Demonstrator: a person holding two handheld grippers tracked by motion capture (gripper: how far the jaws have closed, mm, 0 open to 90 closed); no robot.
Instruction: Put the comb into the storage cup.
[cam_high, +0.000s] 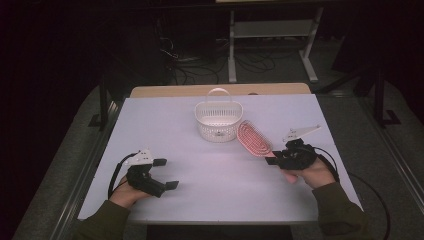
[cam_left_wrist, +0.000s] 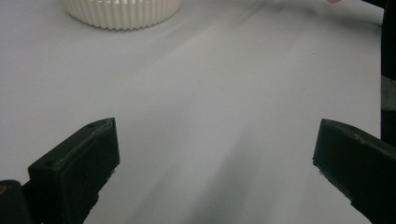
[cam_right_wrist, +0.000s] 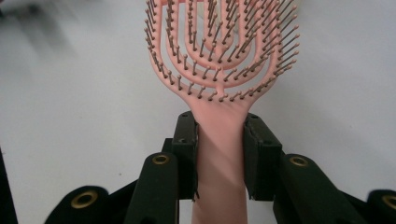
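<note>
A pink hairbrush (cam_high: 253, 139) with an open ribbed head and many bristles points toward the white slatted basket (cam_high: 218, 120). My right gripper (cam_high: 272, 160) is shut on the brush's handle, and in the right gripper view the two black pads (cam_right_wrist: 187, 154) press the pink hairbrush (cam_right_wrist: 219, 70) handle from both sides. The brush head is next to the basket's right side. My left gripper (cam_high: 166, 173) rests at the table's front left, open, with bare tabletop between its jaws. In the left gripper view the basket (cam_left_wrist: 122, 11) stands at the top left.
The white table (cam_high: 165, 125) has a wooden strip along its far edge. Beyond it stand a metal frame and loose cables on a dark floor. A rail runs along the table's left side.
</note>
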